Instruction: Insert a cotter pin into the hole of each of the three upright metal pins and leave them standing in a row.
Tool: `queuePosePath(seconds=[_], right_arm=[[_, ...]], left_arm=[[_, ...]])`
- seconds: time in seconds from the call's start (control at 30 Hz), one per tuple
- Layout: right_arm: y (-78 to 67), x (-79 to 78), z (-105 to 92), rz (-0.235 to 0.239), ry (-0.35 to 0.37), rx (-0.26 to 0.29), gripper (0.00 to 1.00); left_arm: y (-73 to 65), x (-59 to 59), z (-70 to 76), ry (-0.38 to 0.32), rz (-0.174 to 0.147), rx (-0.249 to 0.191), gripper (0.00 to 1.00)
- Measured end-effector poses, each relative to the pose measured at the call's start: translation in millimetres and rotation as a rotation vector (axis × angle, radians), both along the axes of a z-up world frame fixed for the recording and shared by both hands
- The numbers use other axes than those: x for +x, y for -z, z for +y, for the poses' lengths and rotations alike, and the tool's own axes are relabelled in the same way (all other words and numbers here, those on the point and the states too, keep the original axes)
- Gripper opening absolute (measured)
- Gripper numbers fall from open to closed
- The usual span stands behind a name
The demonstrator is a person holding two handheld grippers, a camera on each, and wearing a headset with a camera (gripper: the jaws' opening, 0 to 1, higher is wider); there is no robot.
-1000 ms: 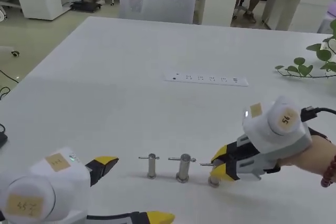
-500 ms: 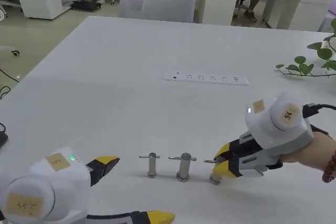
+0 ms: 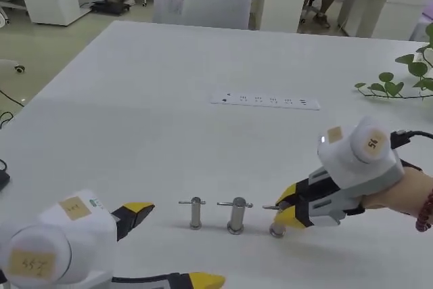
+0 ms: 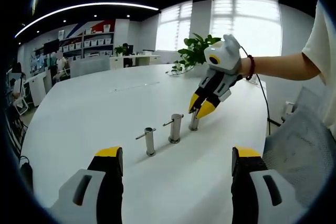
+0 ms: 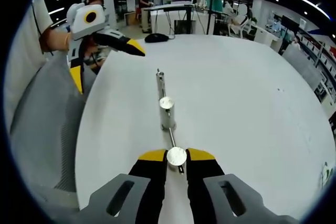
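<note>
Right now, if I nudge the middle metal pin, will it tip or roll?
It would probably tip: the middle metal pin is tall, slim and upright on a small base. It looks like solid metal, so likely stiff and heavy for its size. Once down, the cotter pin crossing its top should stop it rolling far.

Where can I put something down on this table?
The big bare stretch of table between the power strip and the row of pins is free. The front is crowded: right gripper at the end pin, left gripper close by.
</note>
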State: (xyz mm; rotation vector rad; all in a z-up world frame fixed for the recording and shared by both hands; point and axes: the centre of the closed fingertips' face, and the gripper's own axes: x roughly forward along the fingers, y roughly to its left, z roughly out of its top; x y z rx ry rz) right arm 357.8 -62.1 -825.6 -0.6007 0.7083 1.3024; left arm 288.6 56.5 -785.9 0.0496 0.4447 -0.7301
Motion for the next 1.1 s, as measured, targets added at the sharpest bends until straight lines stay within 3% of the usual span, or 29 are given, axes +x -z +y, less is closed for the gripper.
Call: queuePosePath(seconds=[0.33,0.63,1.1], right_arm=[[-1.8,-1.2,-0.2,0.038,0.054,0.054,0.20],[-12.0,-7.2,-0.7,0.083,0.179,0.132,0.33],[-42.4,-30.7,-4.9,0.040,0.318,0.211,0.58]], left_arm=[[-1.0,2.8,2.4,-0.004,-0.001,-0.001,0.86],[-5.9,4.1,3.2,-0.002,0.008,-0.022,0.87],[-21.0,-0.4,21.2,-0.041,0.007,-0.035,0.88]])
